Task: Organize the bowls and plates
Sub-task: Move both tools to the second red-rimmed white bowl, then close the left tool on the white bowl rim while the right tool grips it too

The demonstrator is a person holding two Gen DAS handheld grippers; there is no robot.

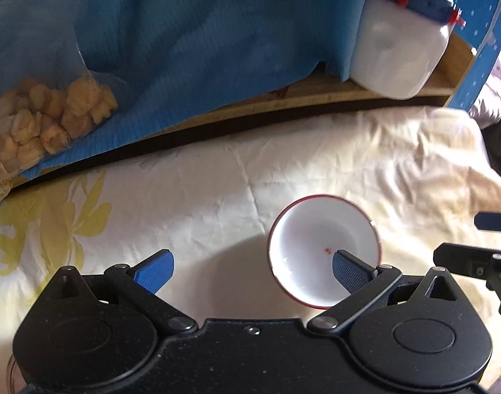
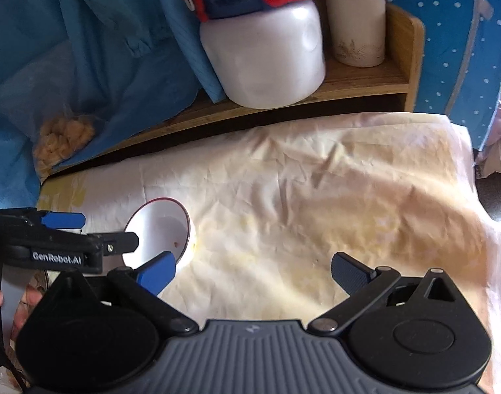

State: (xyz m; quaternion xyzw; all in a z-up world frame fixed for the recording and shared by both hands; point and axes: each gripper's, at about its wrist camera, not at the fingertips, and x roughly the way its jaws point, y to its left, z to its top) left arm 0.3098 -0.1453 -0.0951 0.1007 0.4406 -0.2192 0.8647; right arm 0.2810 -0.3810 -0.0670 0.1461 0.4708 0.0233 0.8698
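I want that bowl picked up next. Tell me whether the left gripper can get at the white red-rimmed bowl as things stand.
Probably yes. The left gripper is open, and the white red-rimmed bowl sits uncovered on the cream cloth, with one jaw already over its rim. Nothing lies between them; the right gripper is beside it, not across it.

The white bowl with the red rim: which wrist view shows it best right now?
Left wrist: the white bowl with the red rim sits nearly whole, interior and small red speck visible, behind one fingertip. Right wrist shows it at the left, partly hidden by both grippers.
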